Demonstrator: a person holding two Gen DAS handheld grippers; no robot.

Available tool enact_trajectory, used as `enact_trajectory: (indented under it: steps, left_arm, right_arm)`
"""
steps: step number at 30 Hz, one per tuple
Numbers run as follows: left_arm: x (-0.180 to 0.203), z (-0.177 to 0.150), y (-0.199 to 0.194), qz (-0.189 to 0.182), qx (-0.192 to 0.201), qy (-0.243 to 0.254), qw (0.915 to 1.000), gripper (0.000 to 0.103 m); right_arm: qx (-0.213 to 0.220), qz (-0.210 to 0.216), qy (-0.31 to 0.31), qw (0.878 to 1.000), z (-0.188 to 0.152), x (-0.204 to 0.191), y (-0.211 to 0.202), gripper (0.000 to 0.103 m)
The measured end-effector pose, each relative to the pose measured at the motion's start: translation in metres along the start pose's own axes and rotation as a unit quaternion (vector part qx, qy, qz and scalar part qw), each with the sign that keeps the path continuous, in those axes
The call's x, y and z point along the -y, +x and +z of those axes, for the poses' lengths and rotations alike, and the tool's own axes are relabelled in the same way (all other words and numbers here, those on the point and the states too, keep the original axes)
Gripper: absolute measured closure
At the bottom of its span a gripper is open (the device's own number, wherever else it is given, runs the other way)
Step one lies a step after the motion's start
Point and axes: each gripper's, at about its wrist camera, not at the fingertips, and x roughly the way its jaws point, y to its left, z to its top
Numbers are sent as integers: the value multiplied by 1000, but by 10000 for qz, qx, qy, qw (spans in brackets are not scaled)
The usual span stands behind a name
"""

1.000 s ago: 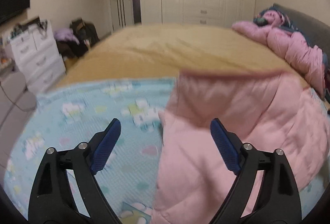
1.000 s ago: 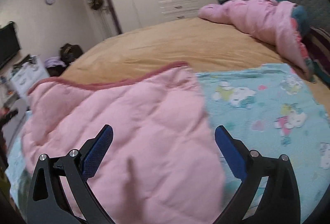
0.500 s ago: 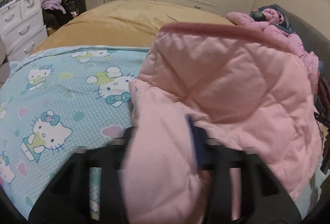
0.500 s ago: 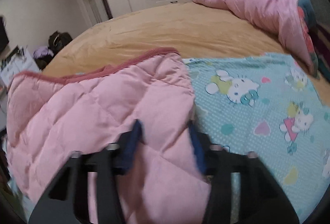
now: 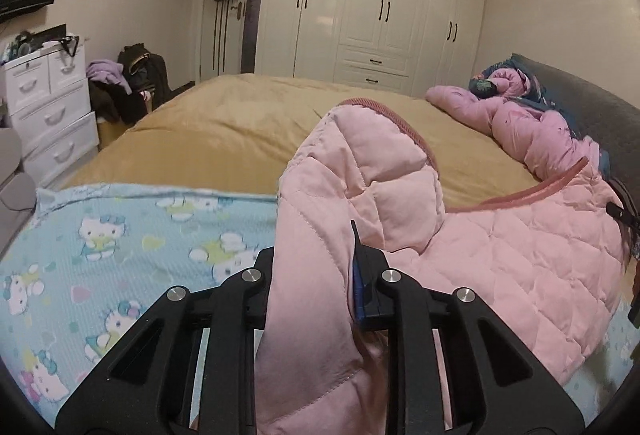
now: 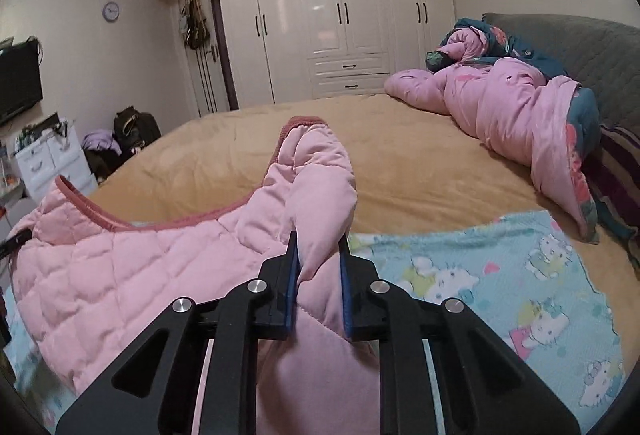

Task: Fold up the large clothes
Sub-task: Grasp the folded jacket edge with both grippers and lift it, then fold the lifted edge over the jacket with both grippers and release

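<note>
Closing on pink quilted jacket [image 5: 500,255] | left hand-held gripper [image 5: 316,275] clamped on it | right hand-held gripper [image 6: 318,271] likewise

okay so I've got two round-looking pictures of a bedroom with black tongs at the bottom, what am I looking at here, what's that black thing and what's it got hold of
The black tongs are hand-held grippers, one in each of a person's hands; there is no robot arm. Each carries a wide-angle camera looking along its two fingers, which is why the pictures look round.

One picture is from the left gripper, the other from the right gripper. Both show the same bed, seen from slightly different spots.

On the bed lies a blue cartoon-cat blanket, and on it a pink quilted jacket. A bundled pink duvet lies by the headboard.

Each gripper is closing on a fold of the jacket, its blue pads already pinching the fabric, apparently to fold it.
</note>
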Motion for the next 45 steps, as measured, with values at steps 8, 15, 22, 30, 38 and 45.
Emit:
enact_trajectory:
  steps: [8, 15, 22, 30, 38, 45]
  left_arm:
    - [-2, 7, 30, 246, -91, 161, 9995, 88]
    - [-10, -17, 63, 468, -463, 175, 9977, 88]
    - [-13, -29, 73, 526, -577, 203, 9967, 87]
    - [-15, -36, 84, 532, -734, 162, 9957, 84]
    - [-22, -50, 96, 515, -913, 53, 9945, 81]
    - [-20, -49, 81, 573, -834, 32, 9949, 57]
  right_arm:
    - [-107, -286, 119, 9995, 5, 3, 33, 87]
    - [-419, -476, 282, 9976, -22, 10, 55, 87]
    - [-676, -544, 427, 9953, -42, 17, 70, 87]
    - [-1198, -645, 586, 9890, -65, 26, 93, 86]
    - [-1361, -702, 668, 9859, -78, 27, 101, 82]
    - [-1241, -819, 378, 9882, -75, 17, 87, 40]
